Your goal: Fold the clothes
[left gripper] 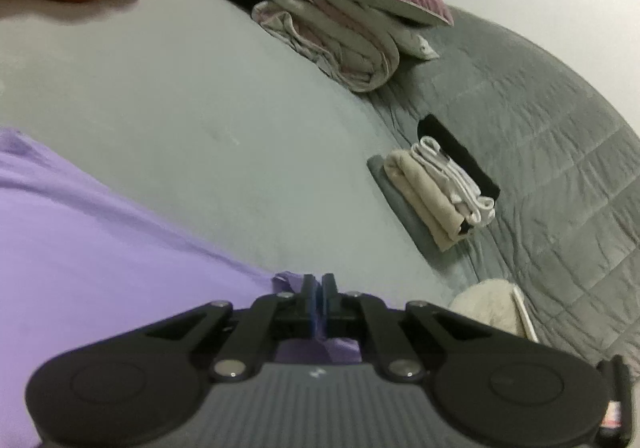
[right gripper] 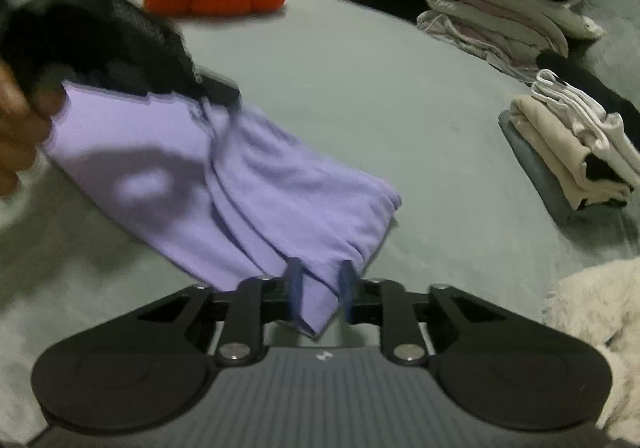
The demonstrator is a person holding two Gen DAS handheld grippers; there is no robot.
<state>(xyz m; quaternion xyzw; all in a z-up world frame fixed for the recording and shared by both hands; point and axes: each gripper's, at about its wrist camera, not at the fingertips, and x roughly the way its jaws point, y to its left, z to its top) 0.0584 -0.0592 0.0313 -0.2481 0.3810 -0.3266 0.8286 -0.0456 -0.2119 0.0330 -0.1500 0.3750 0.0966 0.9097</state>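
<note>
1. Your left gripper (left gripper: pixel 319 284) had its jaws pressed together, pinching an edge of the lilac garment (right gripper: pixel 240 184); in the right wrist view it sat at about ten o'clock, blurred, with your hand (right gripper: pixel 16 128) behind it.
2. The lilac garment hung lifted between both grippers above the grey bed sheet (right gripper: pixel 360 88), doubled lengthwise with soft creases; its far end at three o'clock drooped toward the sheet.
3. Your right gripper (right gripper: pixel 320 284) had its jaws spread only slightly, with a corner of the cloth lying between them; I cannot tell whether the pads truly gripped it.
4. Judged from this, a fold was in hand. To do it well, you needed both holds firm and level, the cloth taut enough to shed the creases, and edges matched before lowering.
5. The folded stack (right gripper: pixel 572 152) at two to three o'clock showed the finish to match; keeping clear of it seemed wise.
</note>
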